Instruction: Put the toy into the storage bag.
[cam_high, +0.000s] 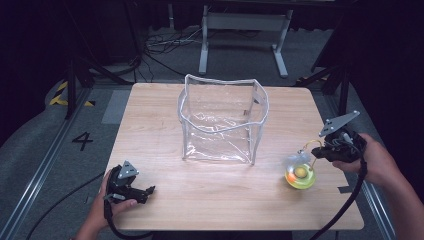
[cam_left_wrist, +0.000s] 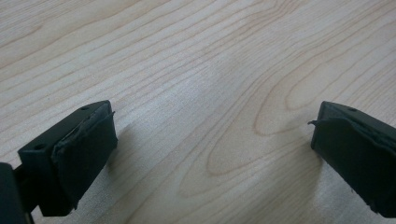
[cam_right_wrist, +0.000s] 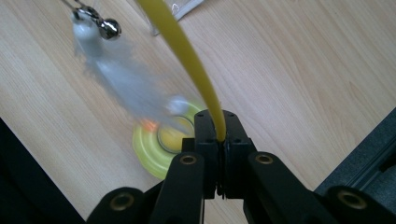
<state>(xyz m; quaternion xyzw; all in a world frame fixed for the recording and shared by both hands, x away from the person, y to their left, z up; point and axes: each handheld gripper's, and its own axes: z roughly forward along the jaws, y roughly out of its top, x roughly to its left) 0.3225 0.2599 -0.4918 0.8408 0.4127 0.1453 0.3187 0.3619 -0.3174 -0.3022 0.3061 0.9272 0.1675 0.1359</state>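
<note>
Right gripper (cam_right_wrist: 219, 140) fingers clenched on the light, springy yellow plastic wand (cam_right_wrist: 187, 60) of the feather toy; left gripper (cam_left_wrist: 210, 158) fingers released.

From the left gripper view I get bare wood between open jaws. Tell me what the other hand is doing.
Observer: The right gripper has its jaws shut on a yellow wand.
Operator: Say what the wand belongs to.
Observer: It arches over a round yellow-green toy on the table; a white feather tuft with a small bell dangles near it.
Operator: Report anything else on the table.
Observer: A clear plastic bag stands open at the middle, apart from the toy.
</note>
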